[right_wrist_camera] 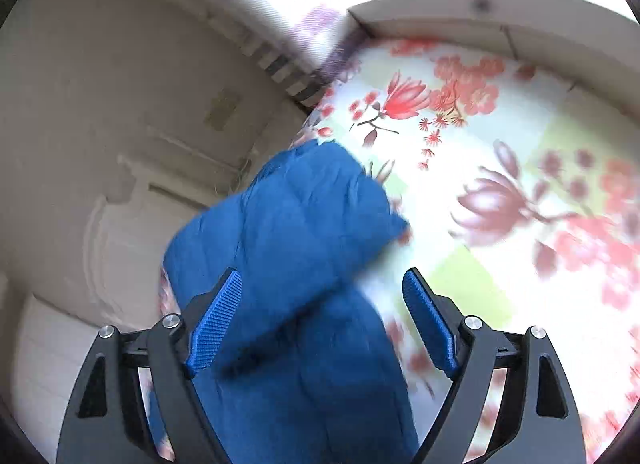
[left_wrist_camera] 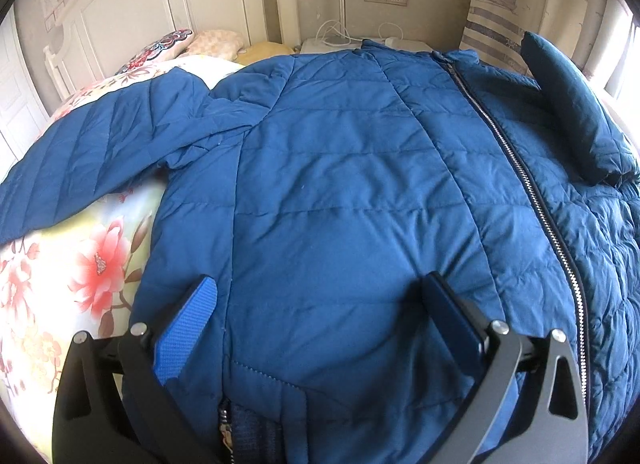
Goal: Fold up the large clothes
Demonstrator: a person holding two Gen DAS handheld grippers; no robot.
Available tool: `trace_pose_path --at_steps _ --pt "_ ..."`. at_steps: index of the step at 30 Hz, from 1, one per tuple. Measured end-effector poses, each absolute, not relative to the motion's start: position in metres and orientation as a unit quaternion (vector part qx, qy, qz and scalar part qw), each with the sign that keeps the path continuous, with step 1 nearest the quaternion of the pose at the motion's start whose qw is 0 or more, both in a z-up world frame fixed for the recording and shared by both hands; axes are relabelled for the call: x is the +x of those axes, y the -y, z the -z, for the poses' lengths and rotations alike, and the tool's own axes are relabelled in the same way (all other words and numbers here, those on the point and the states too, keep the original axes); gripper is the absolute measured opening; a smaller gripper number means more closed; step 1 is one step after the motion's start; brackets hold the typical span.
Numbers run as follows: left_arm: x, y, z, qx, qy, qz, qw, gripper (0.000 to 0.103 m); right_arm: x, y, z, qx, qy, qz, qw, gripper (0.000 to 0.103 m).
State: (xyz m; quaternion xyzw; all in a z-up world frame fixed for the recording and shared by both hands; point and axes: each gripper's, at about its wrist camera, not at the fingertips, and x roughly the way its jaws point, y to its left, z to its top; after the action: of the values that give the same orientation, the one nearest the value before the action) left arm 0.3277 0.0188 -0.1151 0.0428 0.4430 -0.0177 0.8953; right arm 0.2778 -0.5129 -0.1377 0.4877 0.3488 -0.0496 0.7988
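Note:
A blue quilted jacket lies spread on the floral bed, its zipper running down the right side and one sleeve stretched out to the left. My left gripper is open, low over the jacket's hem with the fabric between its fingers. In the right wrist view the jacket's other sleeve lies folded back on itself, blurred. My right gripper is open just above it, the left fingertip over the sleeve, the right over the sheet.
The floral bed sheet shows left of the jacket and fills the right of the right wrist view. A white headboard, pillows, a nightstand with cables and a curtain stand behind.

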Motion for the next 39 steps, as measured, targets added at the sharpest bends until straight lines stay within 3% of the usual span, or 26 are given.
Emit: trace_pose_path --at_steps 1,2,3,5,7,10,13,15,16,19,23,25,27,30,34,35,39 --pt "0.328 -0.019 0.115 0.042 -0.443 0.018 0.895 0.101 0.288 0.514 0.137 0.490 -0.350 0.054 0.797 0.080" --pt "0.328 -0.019 0.115 0.042 -0.443 0.018 0.895 0.101 0.296 0.514 0.137 0.496 -0.346 0.056 0.795 0.072" --pt "0.328 -0.019 0.115 0.041 -0.443 0.019 0.896 0.101 0.302 0.510 0.134 0.497 -0.339 0.058 0.796 0.053" --pt "0.328 -0.019 0.115 0.040 -0.442 0.020 0.896 0.101 0.298 0.492 0.104 0.446 -0.300 0.082 0.839 0.031" --pt "0.328 -0.019 0.115 0.040 -0.442 0.019 0.896 0.101 0.303 0.454 0.069 0.357 -0.268 0.073 0.892 0.026" --pt "0.329 -0.020 0.115 0.039 -0.442 0.019 0.896 0.101 0.315 0.366 0.016 0.187 -0.239 0.001 0.953 0.026" --pt "0.329 -0.021 0.116 0.038 -0.442 0.020 0.896 0.101 0.318 0.271 -0.009 0.056 -0.257 -0.116 0.958 0.034" --pt "0.329 -0.022 0.115 0.034 -0.441 0.023 0.897 0.101 0.310 0.218 -0.011 0.006 -0.272 -0.212 0.938 0.093" --pt "0.328 -0.023 0.115 0.030 -0.440 0.025 0.897 0.101 0.304 0.205 -0.013 -0.008 -0.266 -0.231 0.936 0.096" --pt "0.328 -0.028 0.113 0.011 -0.436 0.034 0.899 0.101 0.290 0.187 -0.022 -0.055 -0.234 -0.236 0.941 0.096" --pt "0.329 -0.033 0.112 -0.007 -0.432 0.044 0.901 0.101 0.298 0.230 -0.026 -0.013 -0.225 -0.180 0.958 0.095" --pt "0.329 -0.033 0.113 -0.010 -0.431 0.046 0.901 0.101 0.296 0.261 -0.009 0.018 -0.245 -0.120 0.962 0.092" --pt "0.329 -0.035 0.112 -0.016 -0.428 0.049 0.902 0.101 0.297 0.316 0.021 0.056 -0.285 -0.039 0.956 0.079" --pt "0.331 -0.038 0.113 -0.026 -0.426 0.051 0.903 0.101 0.301 0.384 0.067 0.112 -0.345 0.051 0.930 0.070" --pt "0.330 -0.035 0.109 -0.032 -0.423 0.051 0.904 0.101 0.310 0.419 0.133 0.161 -0.424 0.105 0.885 0.069" --pt "0.331 -0.036 0.107 -0.034 -0.424 0.055 0.903 0.101 0.309 0.415 0.135 0.171 -0.415 0.110 0.887 0.064" --pt "0.348 -0.044 0.084 -0.081 -0.410 0.064 0.906 0.101 0.306 0.421 0.138 0.182 -0.407 0.124 0.887 0.064"
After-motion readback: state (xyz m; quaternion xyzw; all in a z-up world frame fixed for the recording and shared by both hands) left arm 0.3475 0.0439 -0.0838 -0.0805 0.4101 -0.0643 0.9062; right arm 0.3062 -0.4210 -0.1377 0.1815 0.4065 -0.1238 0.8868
